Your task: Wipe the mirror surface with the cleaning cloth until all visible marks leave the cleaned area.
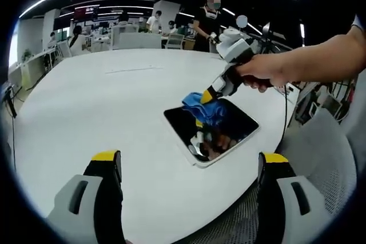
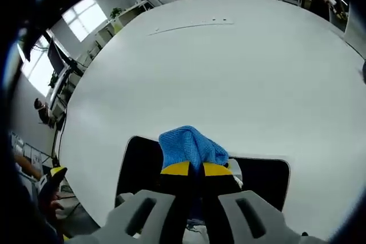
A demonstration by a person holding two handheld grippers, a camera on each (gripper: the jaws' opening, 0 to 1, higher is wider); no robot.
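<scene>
Left gripper view: big white round table, mostly bare, with office desks and people far behind. On table near right edge, dark rectangular mirror in pale frame, lying flat, reflecting shapes near its lower corner. Pressed onto mirror's upper part, bunched blue cleaning cloth, pinched by right gripper reaching in from the right, held by a person's hand with bare forearm stretching to view's edge. At bottom, left gripper with its 2 yellow-tipped jaws spread wide, nothing between them, hovering above table short of mirror. Grey mesh chair just beside table at right.

Right gripper view: same table spreading away; mirror close below, black glass showing on both sides of jaws. Right gripper pressed together on cloth, 2 yellow tips nearly touching, blue fabric bulging out ahead of them and resting on glass. Left gripper's yellow tip at lower left edge, off mirror, well apart from cloth.
</scene>
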